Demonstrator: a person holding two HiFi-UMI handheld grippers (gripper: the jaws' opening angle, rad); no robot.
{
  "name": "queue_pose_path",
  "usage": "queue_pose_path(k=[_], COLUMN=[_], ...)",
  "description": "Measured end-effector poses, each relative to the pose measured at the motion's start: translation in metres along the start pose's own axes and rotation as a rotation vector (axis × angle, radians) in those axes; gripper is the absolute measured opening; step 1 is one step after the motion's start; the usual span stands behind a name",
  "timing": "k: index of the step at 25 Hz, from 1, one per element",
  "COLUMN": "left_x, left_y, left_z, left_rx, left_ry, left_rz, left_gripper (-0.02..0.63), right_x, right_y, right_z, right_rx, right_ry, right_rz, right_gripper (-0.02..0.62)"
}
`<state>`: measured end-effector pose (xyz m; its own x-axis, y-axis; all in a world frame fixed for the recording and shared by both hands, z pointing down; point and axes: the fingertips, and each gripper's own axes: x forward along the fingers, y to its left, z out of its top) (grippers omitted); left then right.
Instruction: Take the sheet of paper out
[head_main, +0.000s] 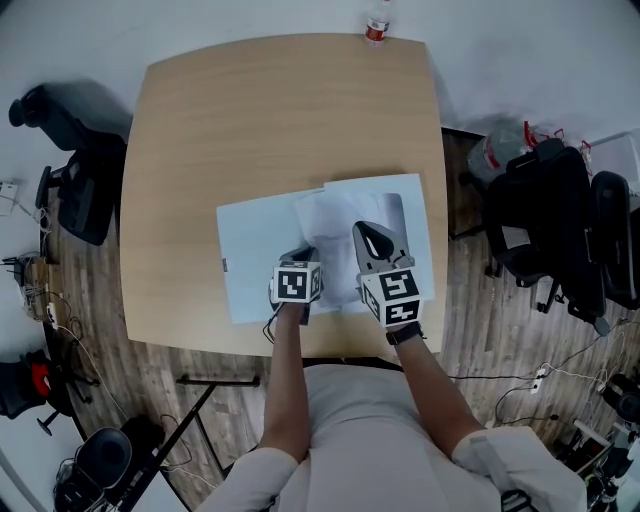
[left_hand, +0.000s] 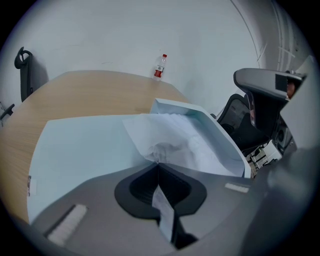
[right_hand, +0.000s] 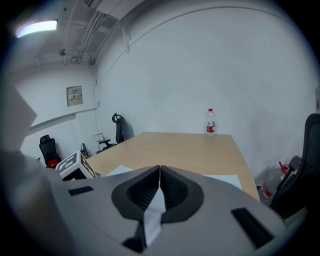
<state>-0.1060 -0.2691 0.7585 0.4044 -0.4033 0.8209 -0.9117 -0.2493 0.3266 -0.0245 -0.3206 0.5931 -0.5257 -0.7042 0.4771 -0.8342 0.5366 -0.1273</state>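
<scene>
A pale blue folder (head_main: 250, 262) lies open on the wooden table (head_main: 280, 120), near its front edge. A crumpled white sheet of paper (head_main: 326, 215) sits inside it. My left gripper (head_main: 302, 254) is shut on the near edge of that sheet; in the left gripper view the paper (left_hand: 172, 135) bunches up right at the jaw tips (left_hand: 159, 162). My right gripper (head_main: 363, 231) is to its right, shut on the folder's cover (head_main: 400, 196), which it holds raised. In the right gripper view a pale strip is pinched between the closed jaws (right_hand: 160, 168), and the left gripper's marker cube (right_hand: 75, 167) shows at the left.
A water bottle (head_main: 377, 28) stands at the table's far edge. Black office chairs stand on the left (head_main: 75, 170) and right (head_main: 555, 220) of the table, and cables and gear lie on the wood floor (head_main: 60, 330).
</scene>
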Motion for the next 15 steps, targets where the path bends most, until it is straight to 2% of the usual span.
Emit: queue_pose_path(k=[11, 15], left_x=[-0.026, -0.039], left_y=[0.012, 0.015], left_z=[-0.007, -0.005], left_rx=[-0.027, -0.030], left_ry=[-0.040, -0.090], left_rz=[0.051, 0.088], left_gripper=[0.012, 0.012], right_x=[-0.013, -0.022], right_y=[0.014, 0.017], right_z=[0.005, 0.009], right_rx=[-0.022, -0.028], right_ry=[-0.026, -0.042], right_rz=[0.020, 0.021], right_gripper=[0.012, 0.012])
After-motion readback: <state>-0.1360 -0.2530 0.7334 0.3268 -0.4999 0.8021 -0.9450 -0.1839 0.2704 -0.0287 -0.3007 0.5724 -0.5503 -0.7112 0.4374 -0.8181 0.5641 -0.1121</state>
